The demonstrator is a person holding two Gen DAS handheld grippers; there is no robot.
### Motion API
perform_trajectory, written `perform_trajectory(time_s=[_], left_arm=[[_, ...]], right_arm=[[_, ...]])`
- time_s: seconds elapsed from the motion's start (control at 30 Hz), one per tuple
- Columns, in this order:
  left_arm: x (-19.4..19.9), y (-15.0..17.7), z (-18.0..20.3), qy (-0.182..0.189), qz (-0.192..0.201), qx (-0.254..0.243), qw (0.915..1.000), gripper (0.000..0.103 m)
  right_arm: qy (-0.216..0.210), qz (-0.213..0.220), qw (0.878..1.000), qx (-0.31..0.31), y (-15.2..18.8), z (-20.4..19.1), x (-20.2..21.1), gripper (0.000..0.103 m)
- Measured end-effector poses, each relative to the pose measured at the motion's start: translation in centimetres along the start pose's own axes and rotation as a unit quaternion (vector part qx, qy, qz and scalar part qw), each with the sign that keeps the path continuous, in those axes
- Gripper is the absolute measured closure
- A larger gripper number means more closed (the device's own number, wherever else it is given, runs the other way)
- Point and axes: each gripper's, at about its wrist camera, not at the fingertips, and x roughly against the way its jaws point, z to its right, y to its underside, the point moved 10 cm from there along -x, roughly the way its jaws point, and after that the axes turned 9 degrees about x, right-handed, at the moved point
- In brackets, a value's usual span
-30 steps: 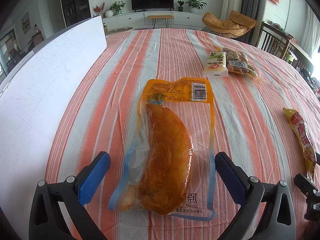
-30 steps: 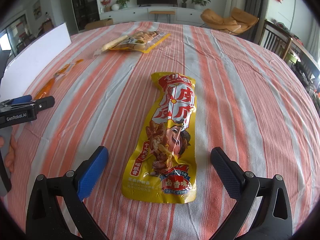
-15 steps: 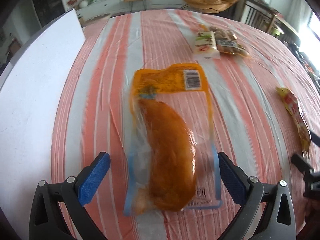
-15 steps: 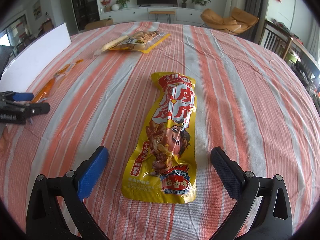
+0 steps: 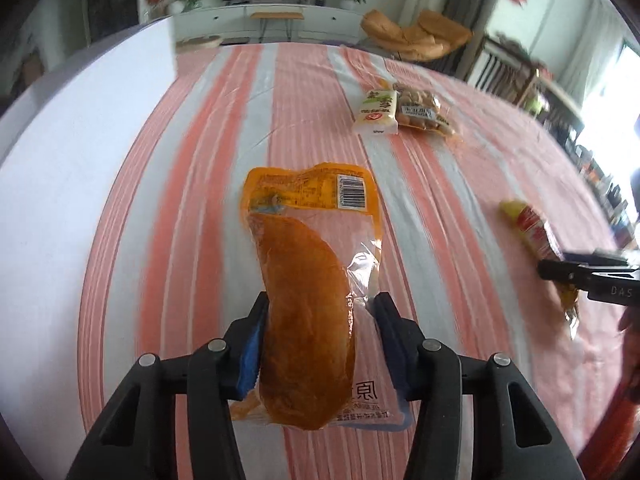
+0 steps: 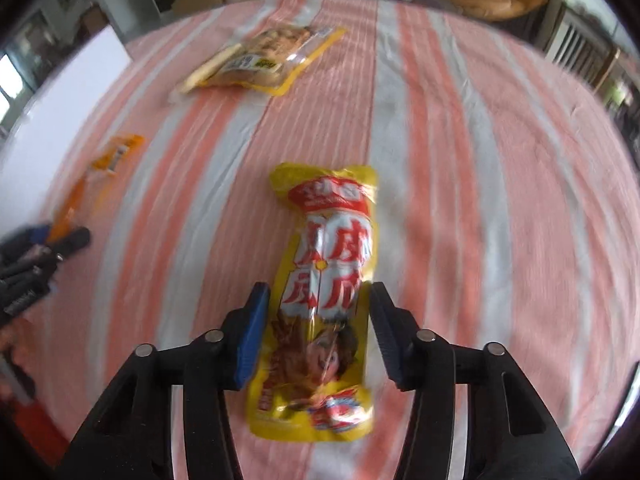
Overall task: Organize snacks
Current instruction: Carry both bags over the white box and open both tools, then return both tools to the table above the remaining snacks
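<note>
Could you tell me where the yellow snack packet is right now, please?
In the right wrist view the yellow snack packet lies lengthwise between the jaws of the right hand-held gripper, which have just been closing, on the striped tablecloth.

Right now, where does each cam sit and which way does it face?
Left wrist: on the left gripper, looking steeply down along its fingers, jaws just closed on the orange pouch; a hand shows at the right edge.
Right wrist: on the right gripper, also looking steeply down, jaws just closed on the yellow snack pack; no hand clearly visible.
Shared: striped tablecloth, white board, both packs, the two far snack packs, and each sees the other gripper.
</note>
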Motion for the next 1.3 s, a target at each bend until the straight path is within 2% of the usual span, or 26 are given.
perform_trajectory(time_s=[0.07, 0.17, 0.23, 0.33, 0.43, 0.57, 0.63, 0.73, 0.8, 0.87, 0.9, 0.93, 1.0, 1.07, 1.17, 1.23, 1.27, 1.3], left_arm=[[1.6, 1.0, -0.6, 0.025, 0.011, 0.028, 0.9993, 0.053], [3.8, 2.4, -0.9, 0.055, 0.022, 0.063, 0.9962, 0.053], [5.5, 2.7, -0.9, 0.078, 0.033, 0.080, 0.9933, 0.053], [9.1, 1.2, -1.1, 0.100, 0.061, 0.091, 0.9890, 0.053], [13.4, -1.4, -3.0, 0.101, 0.101, 0.096, 0.9851, 0.052], [18.1, -4.4, -9.0, 0.052, 0.142, 0.113, 0.9821, 0.052], [19.8, -5.5, -13.4, 0.002, 0.154, 0.126, 0.9801, 0.052], [22.0, -6.2, -20.2, -0.068, 0.167, 0.147, 0.9726, 0.050], [22.8, -6.1, -23.7, -0.115, 0.174, 0.159, 0.9651, 0.033], [23.5, -5.6, -27.3, -0.164, 0.183, 0.177, 0.9529, 0.023], [23.8, -5.1, -28.6, -0.182, 0.186, 0.186, 0.9476, 0.022], [24.0, -4.4, -29.5, -0.194, 0.187, 0.193, 0.9433, 0.022], [24.4, -3.0, -30.0, -0.200, 0.195, 0.206, 0.9380, 0.021], [24.2, -1.8, -28.8, -0.188, 0.197, 0.209, 0.9393, 0.021], [23.2, -1.2, -23.5, -0.151, 0.194, 0.180, 0.9524, 0.020], [22.3, -1.2, -18.0, -0.117, 0.193, 0.143, 0.9637, 0.014], [21.6, -1.1, -14.8, -0.098, 0.191, 0.119, 0.9695, 0.005], [21.0, -1.0, -12.2, -0.086, 0.190, 0.100, 0.9729, 0.000]], right_arm=[[-0.047, 0.011, 0.998, -0.039, 1.1, -0.7, 1.1, 0.052], [-0.121, 0.037, 0.986, -0.111, 2.5, -1.1, 2.2, 0.052], [-0.153, 0.045, 0.977, -0.142, 3.1, -1.5, 2.4, 0.052], [-0.217, 0.059, 0.960, -0.164, 1.8, -3.4, 3.8, 0.052], [-0.270, 0.078, 0.947, -0.157, -1.2, -7.1, 6.0, 0.052], [-0.322, 0.099, 0.937, -0.092, -6.8, -15.7, 9.6, 0.052], [-0.347, 0.108, 0.931, -0.043, -9.8, -21.7, 11.5, 0.052], [-0.368, 0.110, 0.923, 0.024, -12.9, -30.3, 13.2, 0.052], [-0.371, 0.116, 0.919, 0.065, -14.3, -35.4, 13.5, 0.050], [-0.375, 0.123, 0.914, 0.096, -14.9, -39.3, 13.3, 0.041], [-0.376, 0.118, 0.912, 0.112, -15.0, -41.1, 12.8, 0.020], [-0.373, 0.115, 0.913, 0.118, -15.0, -41.9, 12.4, 0.013], [-0.358, 0.136, 0.915, 0.126, -14.6, -41.6, 12.5, 0.013], [-0.301, 0.167, 0.927, 0.150, -13.5, -38.7, 11.8, 0.011], [-0.192, 0.191, 0.946, 0.176, -11.4, -31.8, 9.2, 0.008], [-0.096, 0.181, 0.961, 0.184, -8.5, -25.1, 6.3, 0.008], [-0.047, 0.166, 0.968, 0.180, -6.6, -20.8, 4.6, 0.008], [-0.015, 0.154, 0.973, 0.174, -5.3, -17.7, 3.5, 0.008]])
